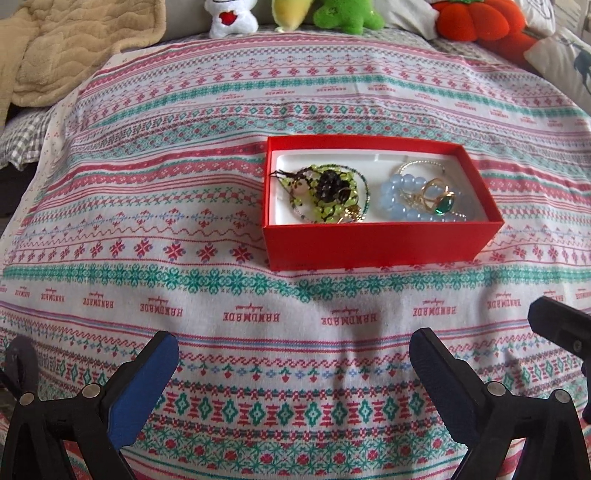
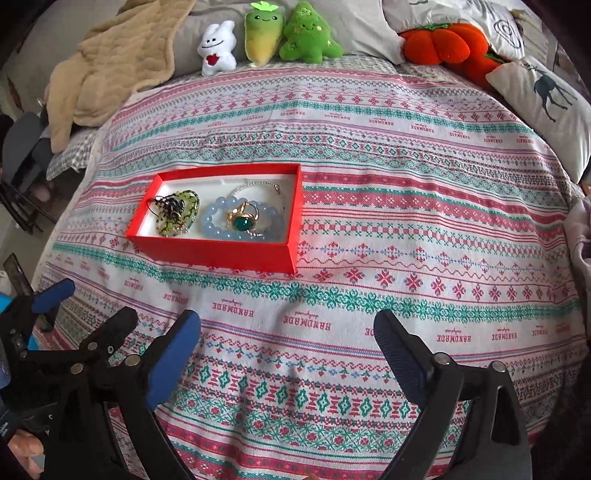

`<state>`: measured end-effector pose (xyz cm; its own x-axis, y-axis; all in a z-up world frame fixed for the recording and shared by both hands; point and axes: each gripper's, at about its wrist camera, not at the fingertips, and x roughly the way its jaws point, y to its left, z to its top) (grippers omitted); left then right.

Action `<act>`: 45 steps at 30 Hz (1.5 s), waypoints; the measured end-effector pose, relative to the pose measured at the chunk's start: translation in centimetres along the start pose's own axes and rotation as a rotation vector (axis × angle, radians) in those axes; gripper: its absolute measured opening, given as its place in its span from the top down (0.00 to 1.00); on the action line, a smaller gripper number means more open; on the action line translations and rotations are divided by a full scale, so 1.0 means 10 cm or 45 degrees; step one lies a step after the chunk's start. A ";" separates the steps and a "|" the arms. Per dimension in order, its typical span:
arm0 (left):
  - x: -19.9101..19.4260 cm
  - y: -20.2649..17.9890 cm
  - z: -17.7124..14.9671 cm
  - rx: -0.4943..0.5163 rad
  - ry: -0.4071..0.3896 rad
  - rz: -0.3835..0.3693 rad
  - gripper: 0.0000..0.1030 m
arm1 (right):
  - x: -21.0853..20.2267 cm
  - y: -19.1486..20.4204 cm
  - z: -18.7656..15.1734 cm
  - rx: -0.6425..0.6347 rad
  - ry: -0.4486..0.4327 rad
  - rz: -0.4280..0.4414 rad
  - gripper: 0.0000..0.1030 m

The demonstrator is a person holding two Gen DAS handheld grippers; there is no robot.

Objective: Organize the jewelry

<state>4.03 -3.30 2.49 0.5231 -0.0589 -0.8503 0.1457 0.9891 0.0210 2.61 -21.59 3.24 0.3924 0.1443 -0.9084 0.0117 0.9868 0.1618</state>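
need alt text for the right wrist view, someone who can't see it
An open red box on a patterned bedspread holds a green beaded piece, a blue bead bracelet and a green-stone ring. The right tongs hang open in front; plush toys line the far edge.

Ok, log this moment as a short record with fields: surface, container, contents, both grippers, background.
surface: patterned cloth
container: red box, lid off, white liner
contents left: green beaded bracelet
contents right: blue bead bracelet, gold ring with green stone lying on it
left gripper: jaws open, holding nothing, short of the box
right gripper: jaws open, holding nothing
background: plush toys, beige blanket
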 end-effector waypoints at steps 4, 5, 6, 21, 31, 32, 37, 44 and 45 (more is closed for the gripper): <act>0.05 0.07 -0.01 -0.055 0.037 -0.004 0.01 | 0.06 0.03 -0.06 -0.028 0.041 -0.059 0.00; 0.06 0.07 -0.01 -0.058 0.044 -0.002 0.01 | 0.08 0.03 -0.06 -0.025 0.051 -0.059 0.00; 0.08 0.07 -0.01 -0.058 0.050 0.003 0.01 | 0.09 0.03 -0.07 -0.020 0.059 -0.054 0.00; 0.17 0.04 -0.02 -0.061 0.091 0.017 0.01 | 0.19 0.11 -0.05 -0.059 0.086 -0.077 0.00; 0.18 0.04 -0.03 -0.056 0.096 0.017 0.01 | 0.21 0.11 -0.04 -0.057 0.093 -0.085 0.00; 0.18 0.04 -0.03 -0.055 0.096 0.018 0.01 | 0.21 0.11 -0.04 -0.057 0.093 -0.084 0.00; 0.18 0.04 -0.03 -0.056 0.096 0.018 0.01 | 0.22 0.11 -0.04 -0.056 0.092 -0.086 0.00; 0.18 0.04 -0.03 -0.055 0.096 0.018 0.01 | 0.22 0.10 -0.04 -0.056 0.092 -0.086 0.00; 0.18 0.05 -0.03 -0.054 0.096 0.018 0.01 | 0.22 0.10 -0.04 -0.056 0.092 -0.086 0.00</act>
<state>4.75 -2.89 0.84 0.4602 -0.0361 -0.8871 0.1022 0.9947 0.0126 3.09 -20.24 1.26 0.3250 0.0810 -0.9422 -0.0049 0.9965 0.0840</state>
